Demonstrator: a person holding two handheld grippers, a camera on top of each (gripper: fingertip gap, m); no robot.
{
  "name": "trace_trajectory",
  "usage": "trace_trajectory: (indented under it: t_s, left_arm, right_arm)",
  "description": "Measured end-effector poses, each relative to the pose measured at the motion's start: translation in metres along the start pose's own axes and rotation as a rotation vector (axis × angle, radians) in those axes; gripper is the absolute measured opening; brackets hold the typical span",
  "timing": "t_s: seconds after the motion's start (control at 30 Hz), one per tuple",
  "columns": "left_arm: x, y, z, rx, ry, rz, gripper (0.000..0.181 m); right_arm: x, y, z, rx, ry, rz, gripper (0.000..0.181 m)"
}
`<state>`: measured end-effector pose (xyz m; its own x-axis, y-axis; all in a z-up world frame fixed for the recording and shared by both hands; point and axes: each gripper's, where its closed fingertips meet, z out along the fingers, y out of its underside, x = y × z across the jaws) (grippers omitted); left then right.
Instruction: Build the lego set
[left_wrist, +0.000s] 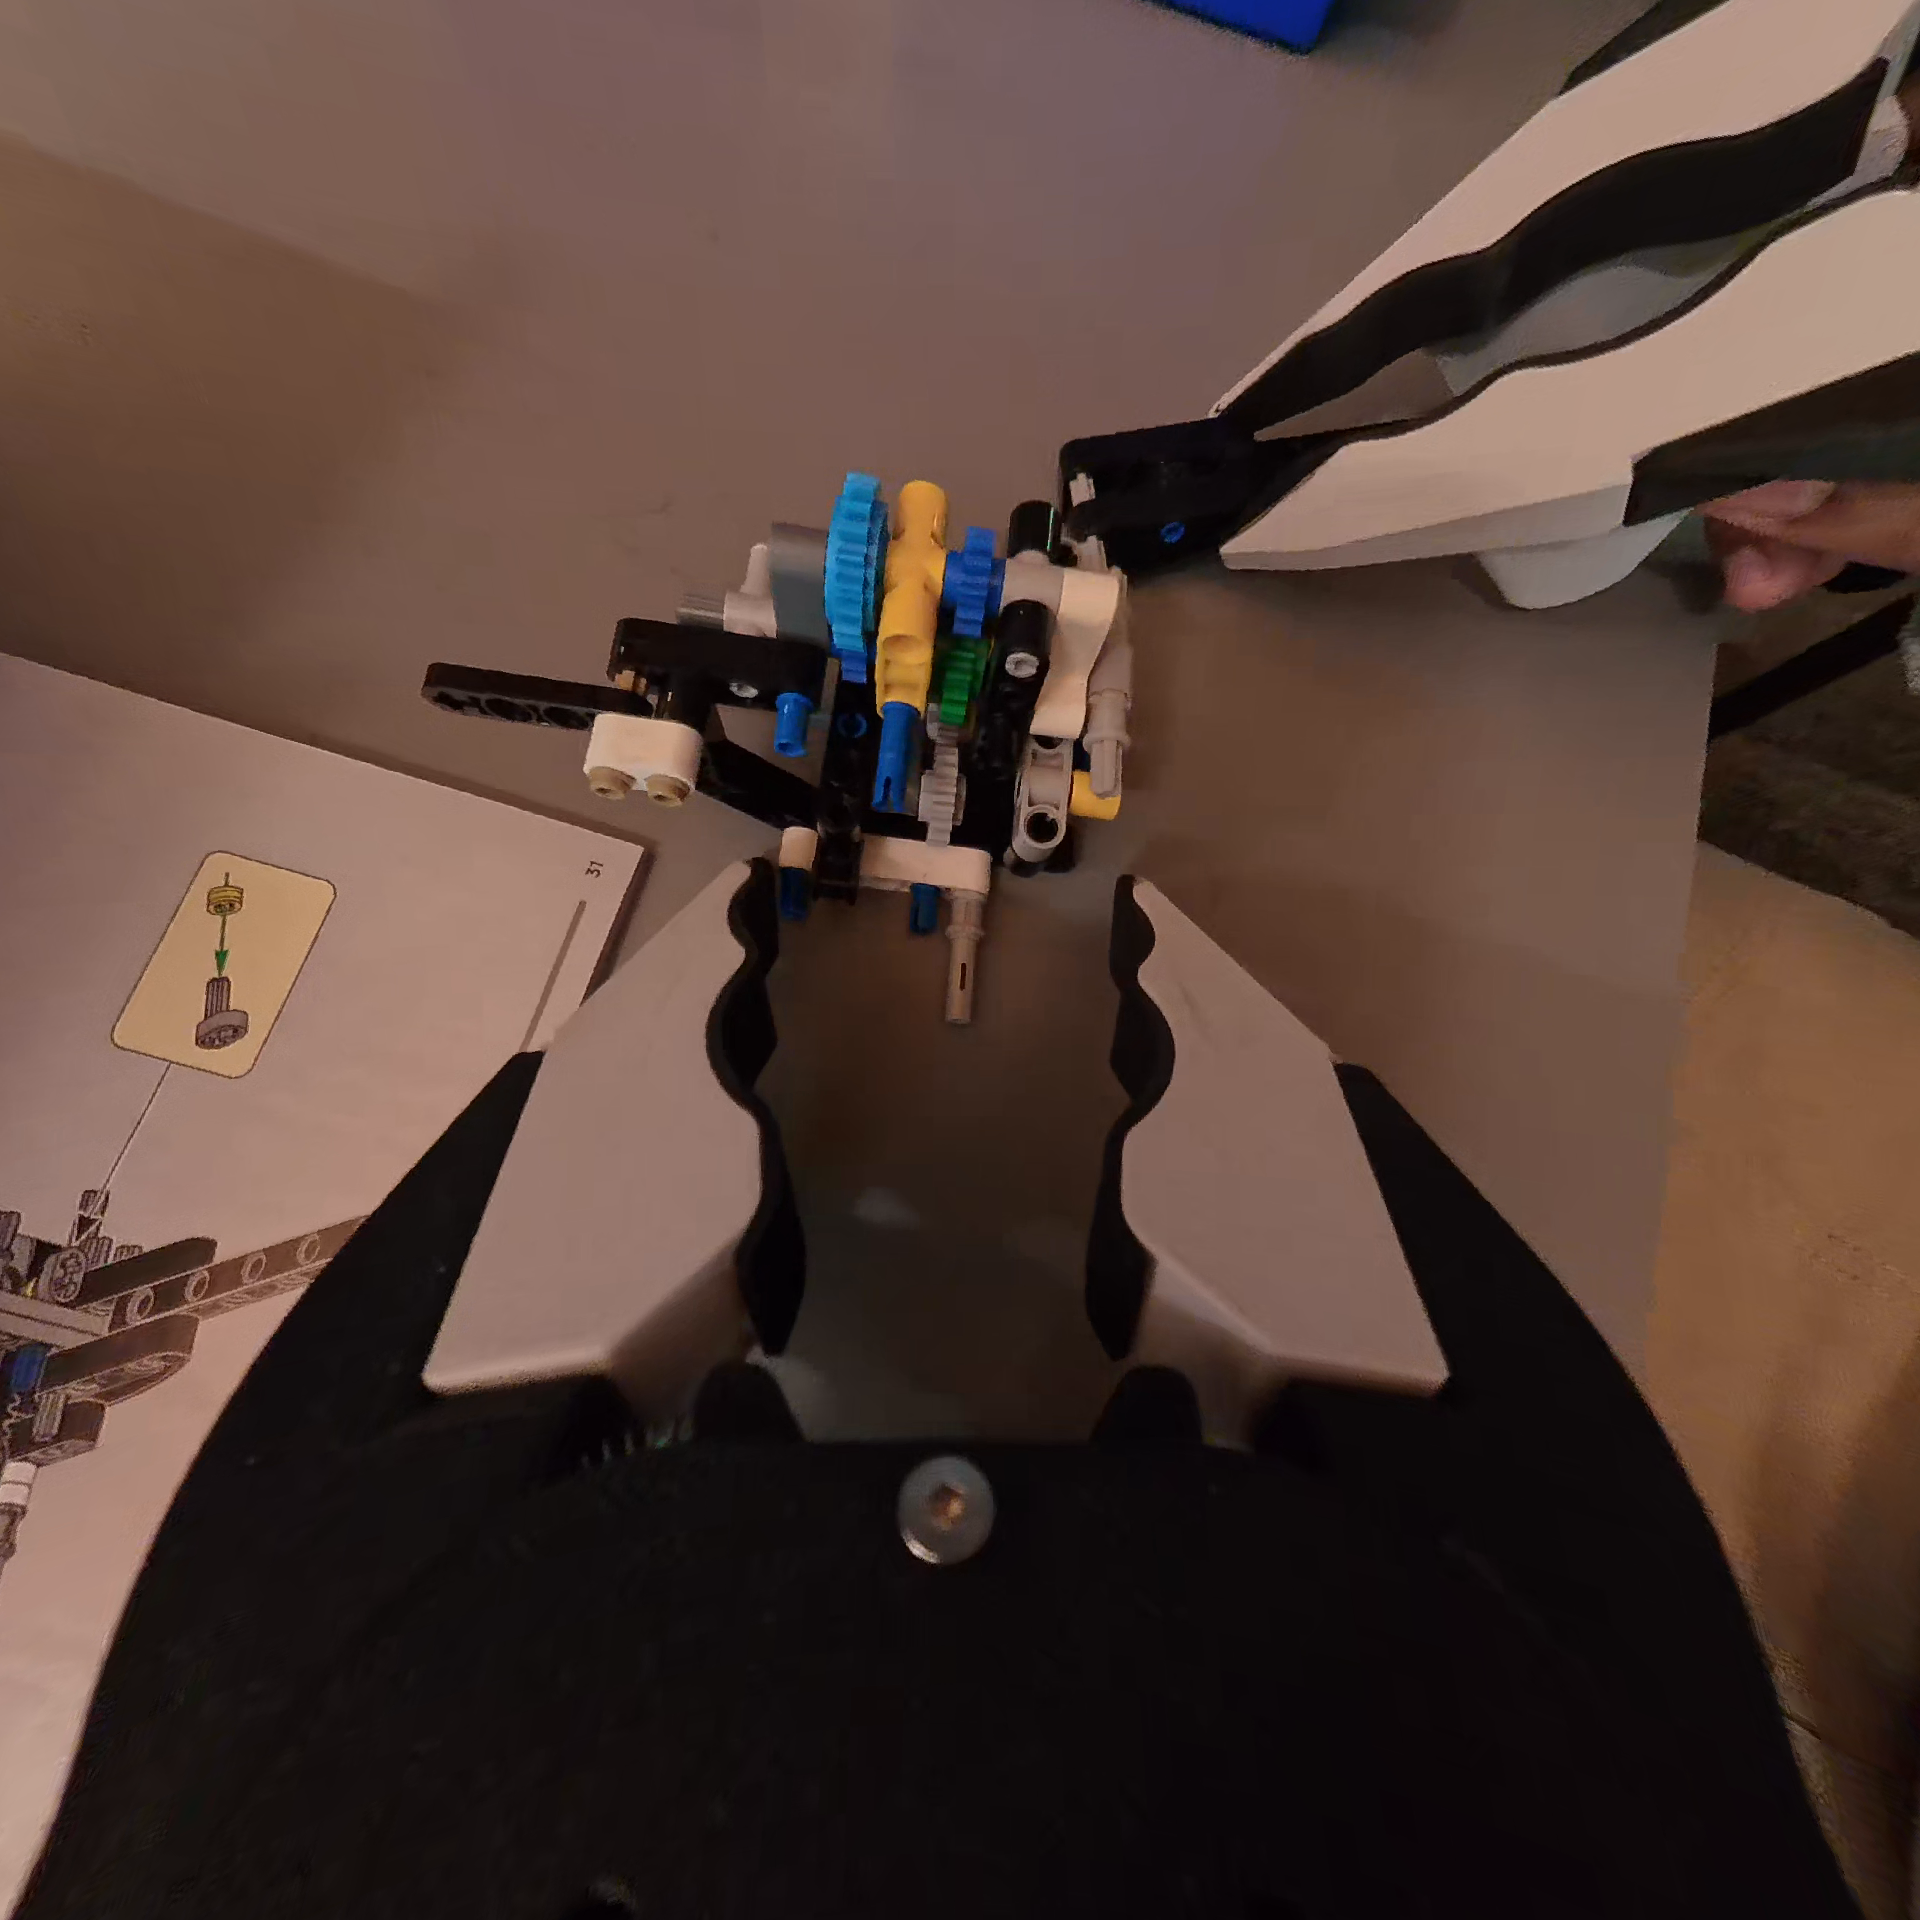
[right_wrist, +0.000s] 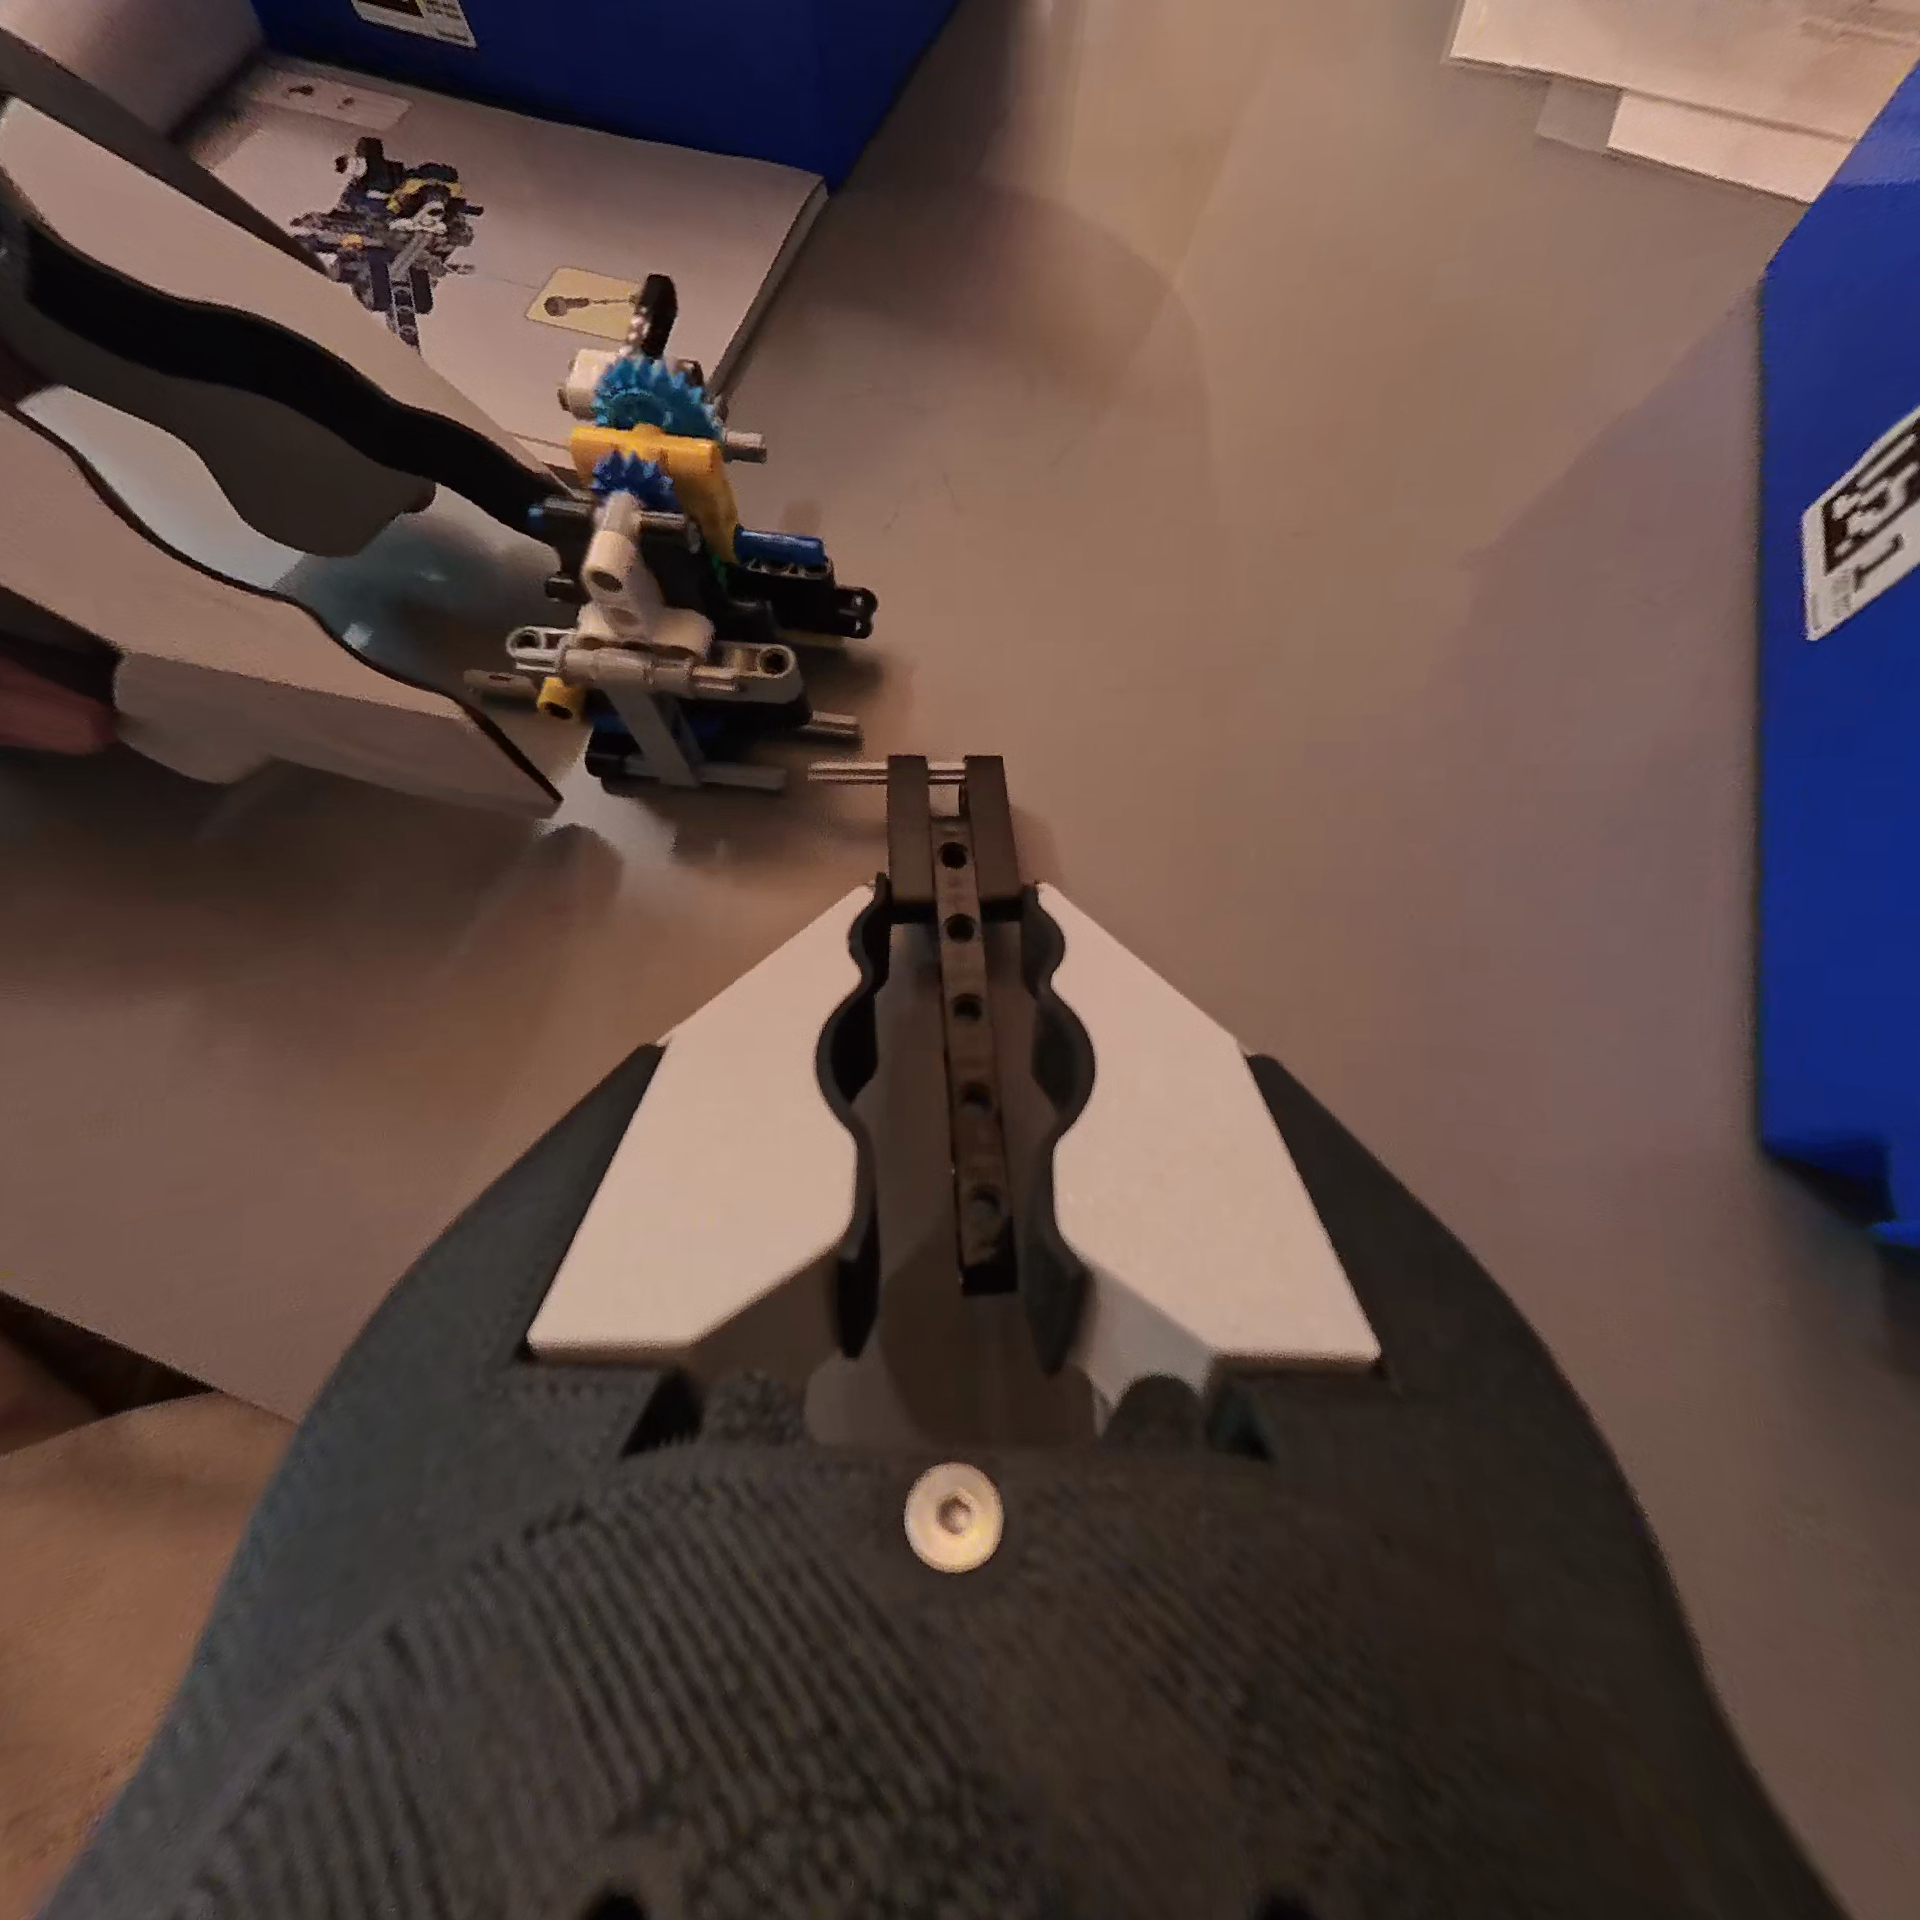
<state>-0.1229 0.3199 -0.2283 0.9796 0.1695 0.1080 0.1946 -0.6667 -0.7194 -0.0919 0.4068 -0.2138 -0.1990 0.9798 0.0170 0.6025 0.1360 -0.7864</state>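
Note:
A partly built lego assembly (left_wrist: 904, 675) with blue gears, a yellow connector and black and white beams stands on the grey table (left_wrist: 623, 312). My left gripper (left_wrist: 940, 904) is open and empty, with its fingertips just short of the assembly's near side. My right gripper (right_wrist: 951, 888) is shut on a black lego beam piece (right_wrist: 948, 831) with a row of holes, and a thin grey axle shows at its far end. That piece (left_wrist: 1132, 499) hovers close to the assembly's far right corner. In the right wrist view the assembly (right_wrist: 665, 582) sits ahead to the left, between the left gripper's fingers (right_wrist: 312, 488).
An open instruction booklet (left_wrist: 312, 1039) lies left of the assembly and also shows in the right wrist view (right_wrist: 499, 208). Blue boxes stand at the right (right_wrist: 1849, 727) and at the back (right_wrist: 623, 62). White papers (right_wrist: 1662, 83) lie far right. The table edge (left_wrist: 1694, 935) runs close on the right.

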Motion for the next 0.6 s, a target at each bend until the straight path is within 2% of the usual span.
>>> trace_trajectory:
  t_s: [0.27,0.5,0.6]
  left_arm:
    - [-0.005,0.001,0.001,-0.008,-0.050,0.011,0.067]
    - [-0.009,0.001,0.002,-0.016,-0.088,0.013,0.073]
    - [-0.009,0.002,0.002,-0.017,-0.090,0.016,0.074]
  right_arm:
    - [-0.012,0.009,0.004,-0.071,0.091,-0.105,0.023]
    - [-0.008,0.006,0.003,-0.056,0.109,-0.037,0.023]
    - [-0.012,0.004,0.003,-0.039,0.072,-0.003,0.023]
